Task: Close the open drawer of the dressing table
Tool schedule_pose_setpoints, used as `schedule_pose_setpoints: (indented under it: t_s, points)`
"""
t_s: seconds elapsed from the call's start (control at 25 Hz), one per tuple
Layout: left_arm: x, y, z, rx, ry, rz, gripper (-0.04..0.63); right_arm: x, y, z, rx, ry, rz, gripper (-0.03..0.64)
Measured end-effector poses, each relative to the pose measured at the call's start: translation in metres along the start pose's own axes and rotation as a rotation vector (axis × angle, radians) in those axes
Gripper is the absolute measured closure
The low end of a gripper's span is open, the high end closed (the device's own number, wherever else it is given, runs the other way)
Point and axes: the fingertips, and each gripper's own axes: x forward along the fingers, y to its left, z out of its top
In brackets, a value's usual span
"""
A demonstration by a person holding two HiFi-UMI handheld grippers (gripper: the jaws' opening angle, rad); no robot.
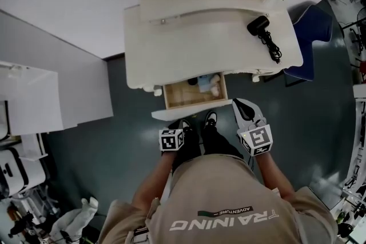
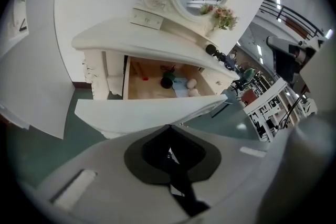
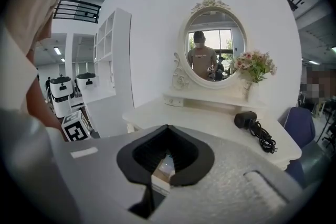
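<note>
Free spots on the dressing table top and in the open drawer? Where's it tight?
Tabletop: bare from its left edge across to the hair dryer and cord at the right. Drawer: left half is bare wood; the back right corner is crowded with small items.

We hold our left tongs (image 1: 182, 126) and our right tongs (image 1: 239, 104) low in front of our body. Both point forward, side by side but apart, and the right one reaches a little farther ahead. Each carries its marker cube (image 1: 171, 139) at the near end, towards us. Our left forearm (image 1: 153, 183) and right forearm (image 1: 273, 171) are bare and slope down and forward from the shoulders. In each gripper view the jaws meet at the tips with nothing between them.
</note>
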Motion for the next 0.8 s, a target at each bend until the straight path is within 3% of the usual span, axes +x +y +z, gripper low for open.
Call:
schedule_pose_setpoints:
  t_s: [0.28,0.8]
  points:
    - [0.017,0.007,-0.007,0.009,0.055,0.036,0.578,0.006,-0.014,0.008,0.011,-0.02,0.013,0.615]
    - [0.032,0.025,0.013,-0.06,0.034,0.042,0.578,0.031,-0.027,0.027,0.029,-0.03,0.041,0.615]
